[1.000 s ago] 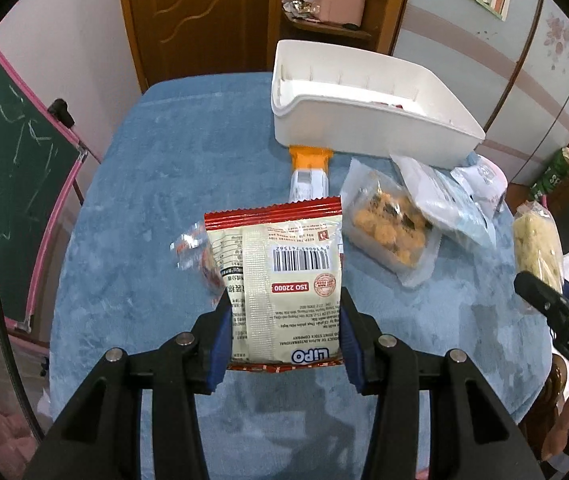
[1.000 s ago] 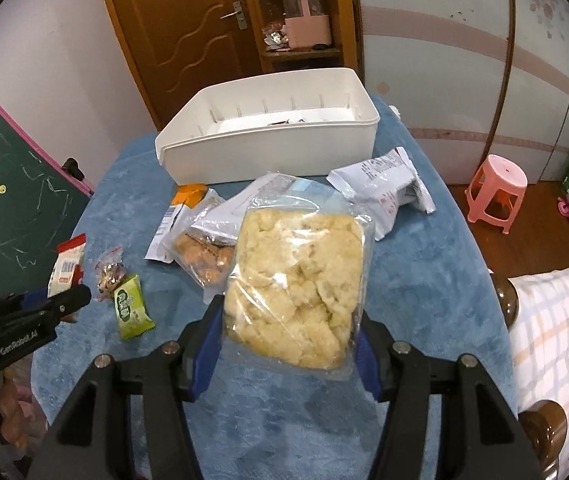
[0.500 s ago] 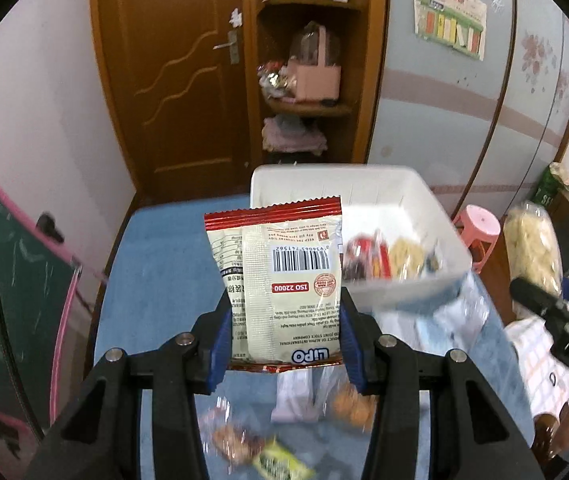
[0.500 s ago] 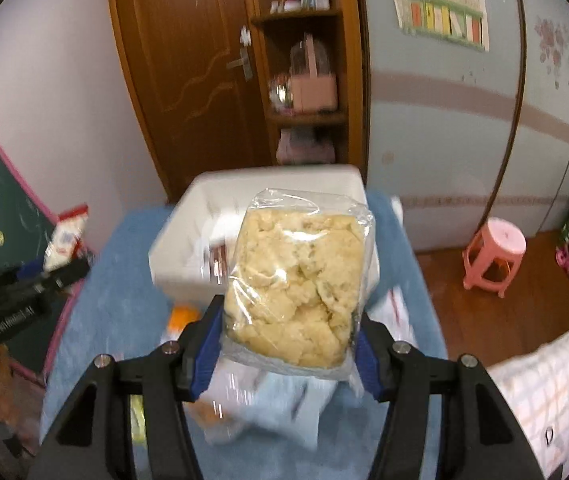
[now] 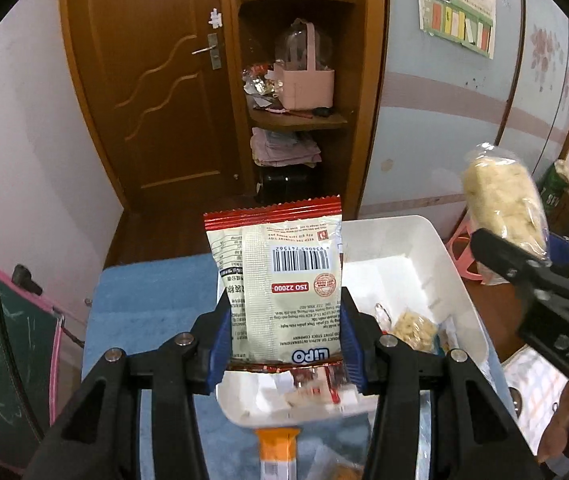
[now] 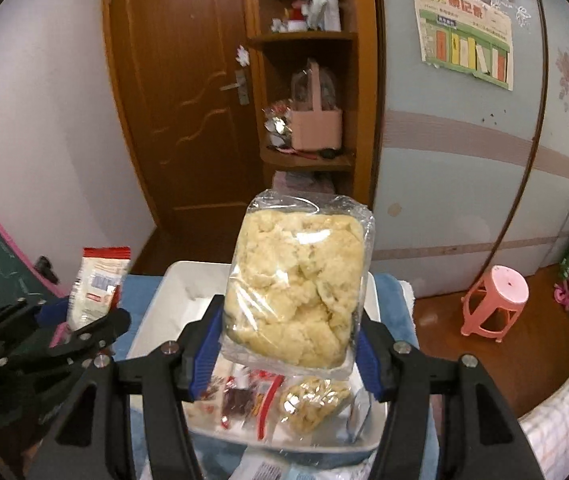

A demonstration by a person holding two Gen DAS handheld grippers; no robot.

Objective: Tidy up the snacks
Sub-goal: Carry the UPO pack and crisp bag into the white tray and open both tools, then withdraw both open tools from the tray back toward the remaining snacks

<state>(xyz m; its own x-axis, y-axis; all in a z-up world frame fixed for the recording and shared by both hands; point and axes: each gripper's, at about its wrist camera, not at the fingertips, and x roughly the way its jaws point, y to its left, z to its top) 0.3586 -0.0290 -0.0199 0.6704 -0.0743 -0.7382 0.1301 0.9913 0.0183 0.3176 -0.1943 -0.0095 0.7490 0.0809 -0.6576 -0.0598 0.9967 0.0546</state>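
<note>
- Both packs up off the bench since a second ago, now over the bin (image 5: 436,264).
- Left hand-held gripper (image 5: 284,340) clamps Lipo pack (image 5: 280,280); right hand-held gripper (image 6: 288,344) clamps clear pack (image 6: 300,288).
- Bin at 6 o'clock below both: next is release, I'd judge.

We note a cream snack packet (image 5: 280,292) with red serrated ends and a black barcode, and a clear bag (image 6: 298,284) of pale yellow pieces. Our bin (image 5: 436,264) is white, the tablecloth (image 5: 152,292) blue, the stool (image 6: 494,300) pink.
</note>
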